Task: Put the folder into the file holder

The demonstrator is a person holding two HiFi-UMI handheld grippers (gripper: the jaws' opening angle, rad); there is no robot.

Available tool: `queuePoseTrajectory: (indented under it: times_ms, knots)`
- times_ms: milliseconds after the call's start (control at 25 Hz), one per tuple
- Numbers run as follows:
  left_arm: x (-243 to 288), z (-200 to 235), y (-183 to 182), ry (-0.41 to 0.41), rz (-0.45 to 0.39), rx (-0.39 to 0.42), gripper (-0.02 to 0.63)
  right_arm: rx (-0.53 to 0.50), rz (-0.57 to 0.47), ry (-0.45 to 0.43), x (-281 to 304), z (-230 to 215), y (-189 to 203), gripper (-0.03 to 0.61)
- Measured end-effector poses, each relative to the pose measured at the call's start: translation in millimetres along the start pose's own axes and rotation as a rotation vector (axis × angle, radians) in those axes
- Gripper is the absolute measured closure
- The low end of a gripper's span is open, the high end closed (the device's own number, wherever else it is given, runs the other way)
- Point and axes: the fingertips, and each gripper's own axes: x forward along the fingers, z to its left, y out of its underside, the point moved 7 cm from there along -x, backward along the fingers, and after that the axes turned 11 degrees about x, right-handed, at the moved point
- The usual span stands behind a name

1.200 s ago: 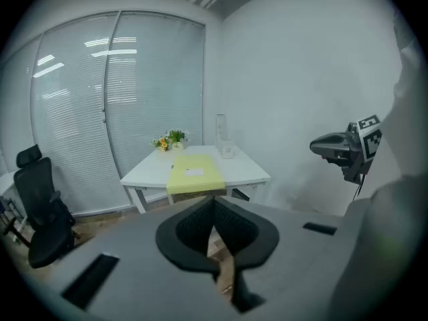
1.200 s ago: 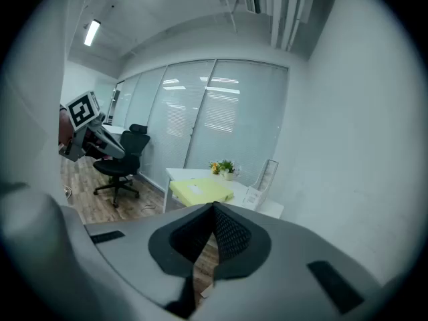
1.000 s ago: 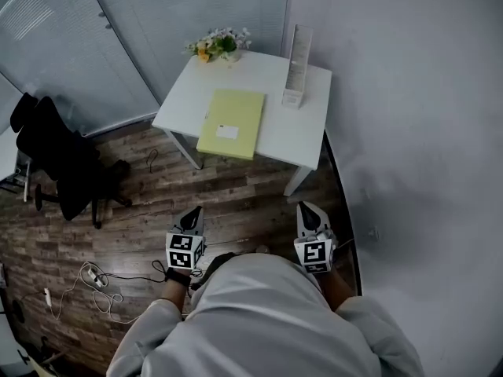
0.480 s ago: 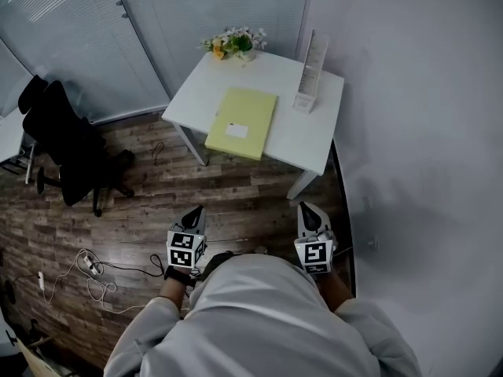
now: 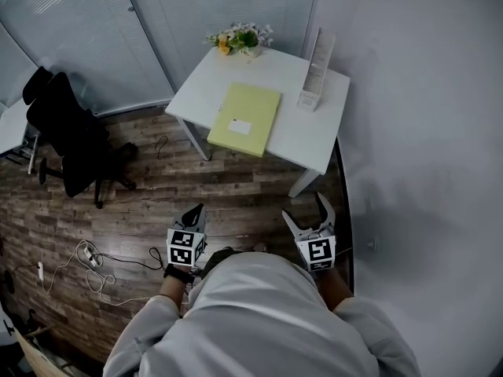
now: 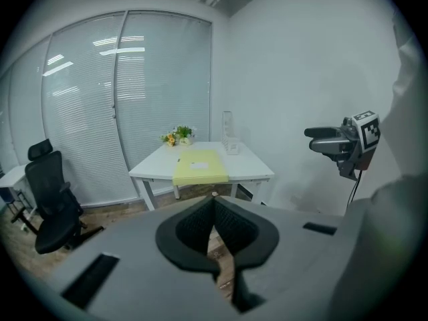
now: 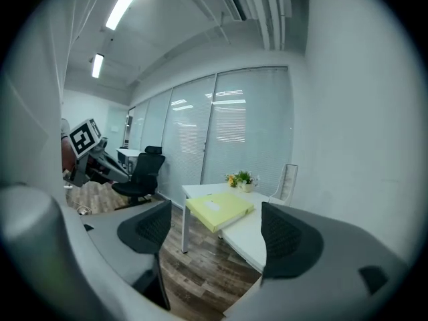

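The folder (image 5: 244, 120) is laid lengthwise on the counter (image 5: 292, 136), far ahead, about equally distant from the closed left claw (image 5: 194, 213) and the opening, empty right claw (image 5: 305, 209).

Wood-plank floor (image 5: 157, 203); white table (image 5: 302, 132) at twelve o'clock, black office chair (image 5: 71, 144) at ten, plain wall (image 5: 424, 132) at three.

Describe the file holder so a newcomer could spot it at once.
Find the white table in the room's corner, between the blinds and the plain wall. On its edge nearest that wall stands the file holder. It is the only tall, pale, upright thing there; the yellow folder lies flat and the flowers sit low.
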Motion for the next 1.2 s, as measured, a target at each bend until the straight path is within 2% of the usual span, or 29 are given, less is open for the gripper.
queuePoseTrajectory:
  times_ms: [200, 360, 520, 680, 800, 1040, 1200]
  knots:
    - [-5, -1, 3, -0.011, 0.013, -0.006, 0.606, -0.019, 0.013, -0.002, 1, 1, 2, 0.166]
    - [-9, 0, 6, -0.025, 0.022, -0.013, 0.606, 0.018, 0.033, -0.011, 10, -1, 12, 0.166]
    - [-16, 6, 27, -0.037, 0.067, -0.033, 0.606, 0.05, 0.061, -0.038, 26, 8, 22, 0.166]
    - [-11, 28, 35, -0.047, 0.074, -0.064, 0.606, 0.039, 0.081, -0.053, 53, 17, 19, 0.167]
    - [7, 48, 36, -0.025, 0.076, -0.067, 0.606, 0.042, 0.097, -0.041, 79, 20, 17, 0.167]
    - [58, 103, 13, 0.05, 0.053, -0.05, 0.606, 0.097, 0.16, 0.033, 131, 18, 13, 0.167]
    - [94, 149, -4, 0.108, 0.045, -0.025, 0.606, 0.182, 0.197, 0.099, 171, 16, 10, 0.167]
